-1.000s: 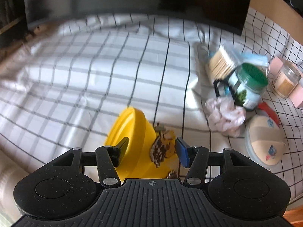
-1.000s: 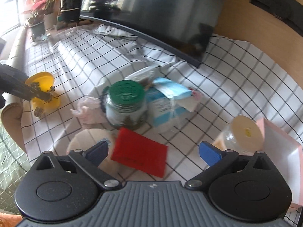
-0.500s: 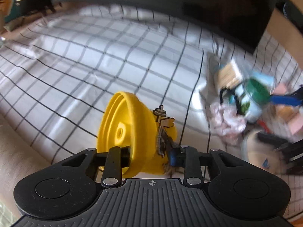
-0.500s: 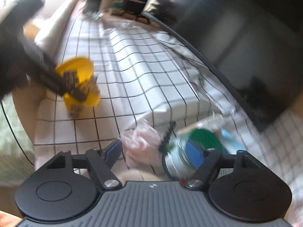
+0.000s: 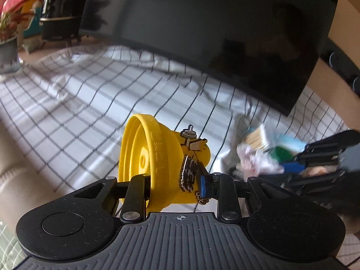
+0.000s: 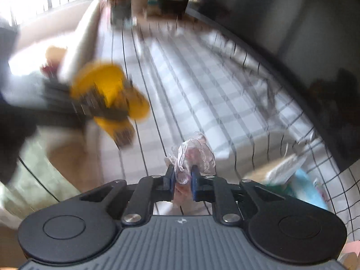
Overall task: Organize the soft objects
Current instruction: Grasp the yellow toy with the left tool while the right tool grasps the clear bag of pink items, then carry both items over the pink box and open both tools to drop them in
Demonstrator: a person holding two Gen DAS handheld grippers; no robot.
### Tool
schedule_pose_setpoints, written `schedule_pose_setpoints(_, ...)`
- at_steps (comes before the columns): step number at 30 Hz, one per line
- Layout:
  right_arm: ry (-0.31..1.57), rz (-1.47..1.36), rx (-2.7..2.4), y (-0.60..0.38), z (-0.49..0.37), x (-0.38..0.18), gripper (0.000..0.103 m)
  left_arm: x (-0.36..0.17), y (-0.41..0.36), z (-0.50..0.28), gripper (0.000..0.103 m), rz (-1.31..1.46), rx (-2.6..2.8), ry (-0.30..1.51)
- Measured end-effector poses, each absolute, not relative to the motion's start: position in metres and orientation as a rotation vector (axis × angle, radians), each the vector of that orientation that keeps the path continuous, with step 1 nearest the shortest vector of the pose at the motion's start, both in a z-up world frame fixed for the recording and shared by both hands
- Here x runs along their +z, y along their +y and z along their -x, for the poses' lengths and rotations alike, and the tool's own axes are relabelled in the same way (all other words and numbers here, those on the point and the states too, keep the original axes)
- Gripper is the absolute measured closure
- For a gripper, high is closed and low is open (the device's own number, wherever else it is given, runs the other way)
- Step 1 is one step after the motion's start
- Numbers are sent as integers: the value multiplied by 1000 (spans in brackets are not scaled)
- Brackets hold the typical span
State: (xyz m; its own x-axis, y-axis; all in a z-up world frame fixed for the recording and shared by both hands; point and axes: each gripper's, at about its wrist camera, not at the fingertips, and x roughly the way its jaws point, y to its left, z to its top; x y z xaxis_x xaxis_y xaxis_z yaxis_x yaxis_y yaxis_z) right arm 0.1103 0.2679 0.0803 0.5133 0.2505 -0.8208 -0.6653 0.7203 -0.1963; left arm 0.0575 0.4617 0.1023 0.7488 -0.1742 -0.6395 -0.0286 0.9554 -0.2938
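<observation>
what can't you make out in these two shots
- Pile by the right tool, left wrist view: motion blur; items unreadable.
- Yellow cup in the left tool, right wrist view: smeared; its charm unreadable.
- Pink bag, right wrist view: lower part hidden between the fingers.
- Plant, left wrist view: cut by the edge.

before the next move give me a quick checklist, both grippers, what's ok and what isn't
1. Left gripper grip on the yellow cup: ok, jaws closed across its wall, cup lying sideways with its open mouth facing left.
2. Keychain charm on the cup: cannot tell whether it is pinched under the blue pad or hanging free.
3. Right gripper grip on the crinkled plastic wad: ok, jaws nearly shut on it, most of the wad bulging beyond the tips.
4. Wad clear of the checked cloth: cannot tell, view is blurred.
5. Gap between the two grippers: cannot tell.
</observation>
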Motion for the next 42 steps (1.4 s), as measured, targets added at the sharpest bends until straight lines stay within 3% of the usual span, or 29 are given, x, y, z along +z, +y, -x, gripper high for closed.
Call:
schedule_pose_setpoints(11,727,340,518,196,-110,198,89,177,421,-82,73,290,-86,670)
schedule_pose_setpoints(22,557,238,232,42,-67,248,89,214,272,-118,73,204,-352,682)
schedule_pose_setpoints(32,495,72,-75,-111,-27,252,89,202,75,-152,71,128,-702,781)
schedule_pose_setpoints(38,530,-48,-163,-168,-33,238,88,149,-42,-168,66,70,-847,879)
schedule_pose_setpoints(39,560,-81,-166,-177,-41,232,81,130,-62,-173,66,26,-839,918)
schedule_pose_setpoints(42,641,-171,-157,-207,-55,210,44,88,-89,-183,67,-58,-774,1023)
